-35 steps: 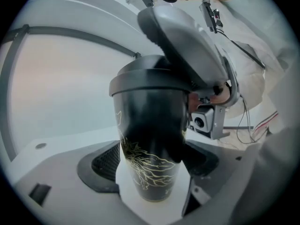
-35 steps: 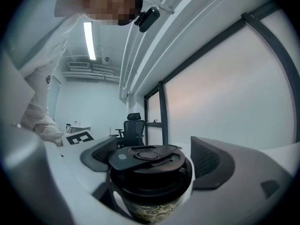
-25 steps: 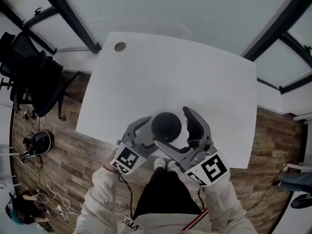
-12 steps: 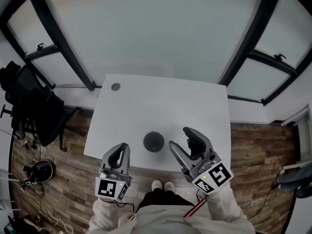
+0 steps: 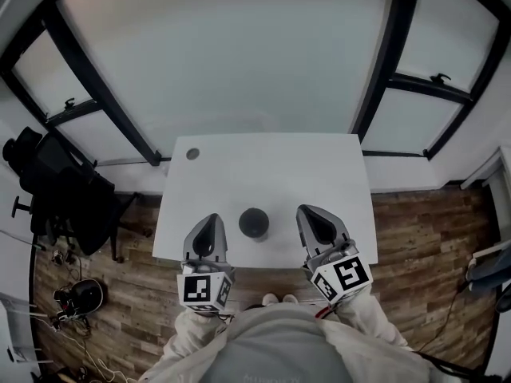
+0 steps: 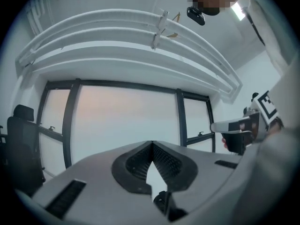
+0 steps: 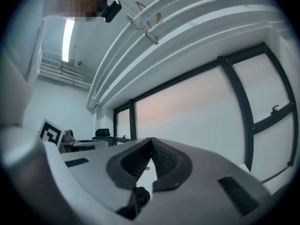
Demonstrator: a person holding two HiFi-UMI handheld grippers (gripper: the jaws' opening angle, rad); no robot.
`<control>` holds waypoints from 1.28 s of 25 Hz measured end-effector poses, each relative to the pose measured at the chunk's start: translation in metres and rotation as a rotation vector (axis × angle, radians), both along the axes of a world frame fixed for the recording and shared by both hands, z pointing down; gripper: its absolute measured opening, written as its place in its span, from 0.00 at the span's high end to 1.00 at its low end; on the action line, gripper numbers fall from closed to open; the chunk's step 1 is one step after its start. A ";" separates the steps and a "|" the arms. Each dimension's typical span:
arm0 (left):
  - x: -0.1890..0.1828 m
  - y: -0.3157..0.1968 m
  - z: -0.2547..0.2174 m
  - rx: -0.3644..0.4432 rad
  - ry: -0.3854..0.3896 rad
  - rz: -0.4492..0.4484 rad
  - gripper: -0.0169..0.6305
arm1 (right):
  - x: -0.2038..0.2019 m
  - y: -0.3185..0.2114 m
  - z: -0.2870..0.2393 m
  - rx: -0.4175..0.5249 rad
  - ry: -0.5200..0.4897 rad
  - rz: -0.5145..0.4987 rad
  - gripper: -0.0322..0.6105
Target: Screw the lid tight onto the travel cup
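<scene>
The travel cup [image 5: 254,223], seen from above with its dark round lid on, stands alone near the front edge of the white table [image 5: 319,174]. My left gripper [image 5: 210,222] is held up to the cup's left, apart from it, jaws shut on nothing. To the cup's right, my right gripper [image 5: 310,213] is also shut and empty. In the left gripper view the ribbed pads [image 6: 161,161] meet in front of a window, and the right gripper [image 6: 239,128] shows at the right. The right gripper view shows shut pads [image 7: 161,159] and no cup.
A black office chair [image 5: 56,183] stands left of the table on the wooden floor [image 5: 415,238]. A round cable hole [image 5: 192,154] is at the table's far left corner. Cables and a dark object [image 5: 77,298] lie on the floor. Black-framed windows [image 5: 239,62] are behind.
Both grippers have come away from the cup and closed. The head view has pulled back, so the cup and table look smaller and farther.
</scene>
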State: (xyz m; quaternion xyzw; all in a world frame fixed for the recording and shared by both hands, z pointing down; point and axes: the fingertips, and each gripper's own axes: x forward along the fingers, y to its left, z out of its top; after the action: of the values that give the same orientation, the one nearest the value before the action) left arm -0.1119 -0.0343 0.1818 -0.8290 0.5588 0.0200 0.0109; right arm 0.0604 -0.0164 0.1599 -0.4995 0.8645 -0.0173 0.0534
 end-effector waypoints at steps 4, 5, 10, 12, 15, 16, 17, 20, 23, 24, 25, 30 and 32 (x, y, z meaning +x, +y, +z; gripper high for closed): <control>0.015 0.002 -0.003 -0.010 -0.021 0.047 0.96 | 0.002 -0.002 0.003 -0.031 -0.027 0.039 0.92; 0.018 0.004 -0.003 -0.011 -0.030 0.060 0.96 | 0.001 -0.002 0.003 -0.031 -0.023 0.045 0.92; 0.023 0.010 -0.002 -0.013 -0.060 0.068 0.96 | -0.002 -0.003 0.007 -0.032 -0.004 0.072 0.92; 0.019 0.010 0.001 -0.022 -0.062 0.057 0.96 | -0.002 -0.004 0.011 -0.044 -0.003 0.074 0.92; 0.011 0.008 0.007 -0.041 -0.060 0.034 0.96 | -0.004 -0.006 0.015 -0.059 0.000 0.070 0.92; 0.008 0.008 0.009 -0.047 -0.060 0.028 0.96 | -0.005 -0.007 0.015 -0.061 0.000 0.068 0.92; 0.006 0.008 0.009 -0.048 -0.061 0.024 0.96 | -0.006 -0.007 0.016 -0.062 -0.001 0.070 0.92; 0.004 0.009 0.008 -0.040 -0.080 0.015 0.96 | -0.006 -0.006 0.016 -0.060 -0.005 0.085 0.92; 0.005 0.009 0.007 -0.037 -0.086 0.010 0.96 | -0.005 -0.007 0.016 -0.058 -0.005 0.089 0.92; 0.006 0.008 0.007 -0.037 -0.088 0.011 0.96 | -0.006 -0.007 0.015 -0.058 -0.005 0.088 0.92; 0.007 0.008 0.008 -0.037 -0.093 0.013 0.96 | -0.006 -0.008 0.015 -0.058 -0.005 0.086 0.92; 0.009 0.011 0.011 -0.041 -0.105 0.008 0.96 | -0.007 -0.008 0.016 -0.061 -0.002 0.082 0.92; 0.010 0.010 0.011 -0.040 -0.103 0.004 0.96 | -0.006 -0.009 0.017 -0.056 -0.008 0.084 0.92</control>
State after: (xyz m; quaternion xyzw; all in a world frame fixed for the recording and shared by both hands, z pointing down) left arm -0.1019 -0.0245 0.1928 -0.8302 0.5560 -0.0338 0.0229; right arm 0.0546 -0.0255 0.1765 -0.5366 0.8417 -0.0413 0.0434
